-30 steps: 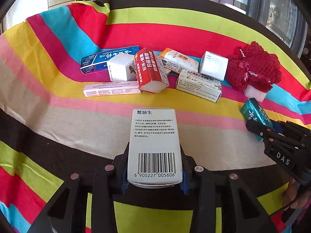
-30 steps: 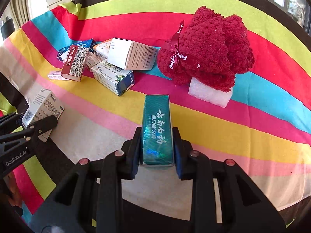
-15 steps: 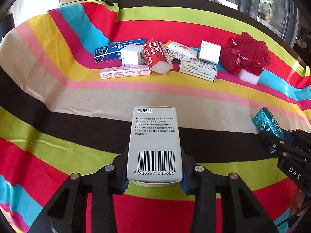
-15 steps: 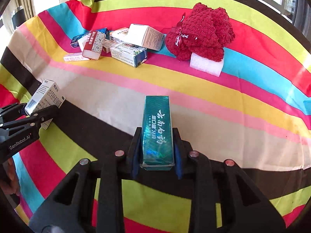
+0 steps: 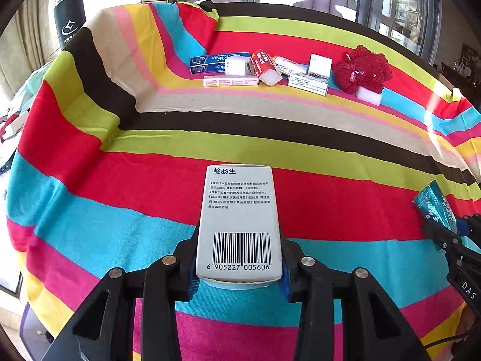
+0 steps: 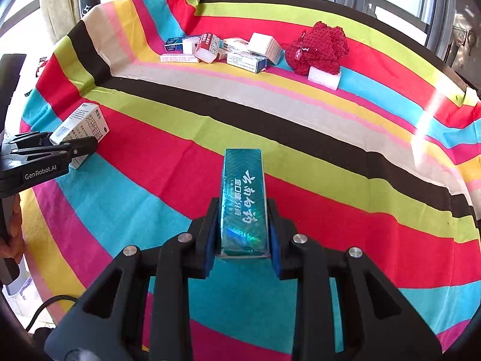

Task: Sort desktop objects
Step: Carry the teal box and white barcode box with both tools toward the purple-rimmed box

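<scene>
Both hands loaded, mid-carry. Left gripper [image 5: 239, 273] clenched on a white medicine box [image 5: 239, 219], barcode face up, box sticking forward between the pads; right gripper [image 6: 243, 240] clamped on a teal box [image 6: 244, 203], long axis pointing away from it. Both are held above the striped cloth [image 5: 150, 198] over the desk, neither box touching it as far as I can tell. Far ahead of both grippers sits the remaining pile: blue carton [image 5: 219, 61], small white cube box [image 5: 237, 65], red-and-white box [image 5: 264, 66], long pink-white box [image 5: 230, 81], green-white box [image 6: 247, 61], another white box [image 6: 266, 46], and further right of these a red knitted bundle [image 6: 318, 48] on a white block [image 6: 324, 78]. A black flask [image 5: 69, 22] stands off to the far left, past the cloth edge. Step looks like transport to a drop spot (no bin or sorted group visible, so destination unclear). Next move likely needs lowering each box flat onto the near cloth, well apart from the pile, then letting go.
</scene>
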Demonstrator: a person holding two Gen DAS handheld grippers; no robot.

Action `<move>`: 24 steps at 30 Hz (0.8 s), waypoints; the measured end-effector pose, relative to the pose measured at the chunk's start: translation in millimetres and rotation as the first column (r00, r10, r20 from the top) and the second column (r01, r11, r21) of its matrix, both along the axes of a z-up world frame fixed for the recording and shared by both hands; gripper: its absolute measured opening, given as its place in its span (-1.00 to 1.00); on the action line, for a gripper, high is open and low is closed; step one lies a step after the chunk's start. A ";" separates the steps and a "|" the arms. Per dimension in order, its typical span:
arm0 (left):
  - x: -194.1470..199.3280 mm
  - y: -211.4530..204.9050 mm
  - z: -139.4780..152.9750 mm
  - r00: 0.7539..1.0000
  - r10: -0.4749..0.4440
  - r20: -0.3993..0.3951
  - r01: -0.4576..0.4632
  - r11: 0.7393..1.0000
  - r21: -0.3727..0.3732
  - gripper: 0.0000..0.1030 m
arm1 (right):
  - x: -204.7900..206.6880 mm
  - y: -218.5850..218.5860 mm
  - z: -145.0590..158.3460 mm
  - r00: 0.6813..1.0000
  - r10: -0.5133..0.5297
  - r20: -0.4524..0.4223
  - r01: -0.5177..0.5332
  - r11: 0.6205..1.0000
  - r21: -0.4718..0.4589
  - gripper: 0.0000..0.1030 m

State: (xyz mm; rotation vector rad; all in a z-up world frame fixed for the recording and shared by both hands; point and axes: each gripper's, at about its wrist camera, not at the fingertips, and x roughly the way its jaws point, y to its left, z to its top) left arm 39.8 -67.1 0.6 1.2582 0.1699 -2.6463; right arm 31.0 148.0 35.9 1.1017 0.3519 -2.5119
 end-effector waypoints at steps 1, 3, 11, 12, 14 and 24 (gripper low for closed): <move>5.7 -0.4 -0.2 1.000 -0.002 -0.001 0.002 1.000 0.003 -0.21 | 5.8 1.0 0.5 1.000 0.000 0.001 0.000 1.000 -0.011 -0.38; 15.6 -0.8 -0.3 1.000 -0.004 -0.003 0.004 1.000 0.006 -0.21 | 15.8 2.0 1.4 1.000 -0.002 0.000 0.002 1.000 -0.027 -0.38; 50.8 -3.3 0.3 1.000 -0.005 -0.015 0.005 1.000 0.023 -0.21 | 50.5 -1.8 6.2 1.000 0.003 -0.022 -0.004 0.999 -0.041 -0.38; 54.7 -4.0 1.0 1.000 -0.001 -0.018 0.002 1.000 0.026 -0.21 | 53.8 -3.5 6.9 1.000 0.006 -0.026 -0.007 0.999 -0.040 -0.38; 63.9 -6.1 3.1 1.000 0.007 -0.027 -0.006 0.999 0.033 -0.21 | 60.6 -8.1 9.1 0.999 0.022 -0.036 -0.023 0.999 -0.037 -0.38; 111.4 -33.6 11.2 0.995 0.081 -0.053 -0.077 0.994 0.078 -0.21 | 84.9 -45.2 17.9 0.990 0.124 -0.072 -0.126 0.992 -0.013 -0.38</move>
